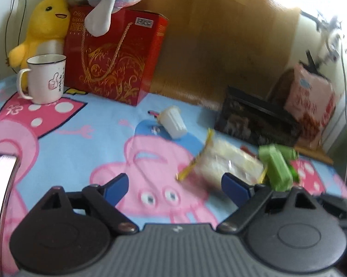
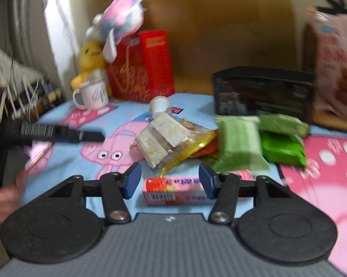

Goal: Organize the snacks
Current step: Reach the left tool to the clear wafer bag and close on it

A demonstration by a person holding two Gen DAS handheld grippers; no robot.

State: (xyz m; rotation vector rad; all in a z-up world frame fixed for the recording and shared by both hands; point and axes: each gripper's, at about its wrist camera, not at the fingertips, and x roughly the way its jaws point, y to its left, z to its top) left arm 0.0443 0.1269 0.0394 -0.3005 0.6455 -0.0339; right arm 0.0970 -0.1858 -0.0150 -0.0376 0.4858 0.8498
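R gripper fingers part-closed w/ pink snack box lying between, pads not pressing; L gripper fingers wide, empty, clear-wrapped snack just ahead.

Left gripper: jaws spread wide, nothing between the blue pads, tilted downward.
Right gripper: jaws partly apart, tilted downward, blue pads not visibly pressing anything.
Person's hand: at the right-wrist view's left edge, blurred.
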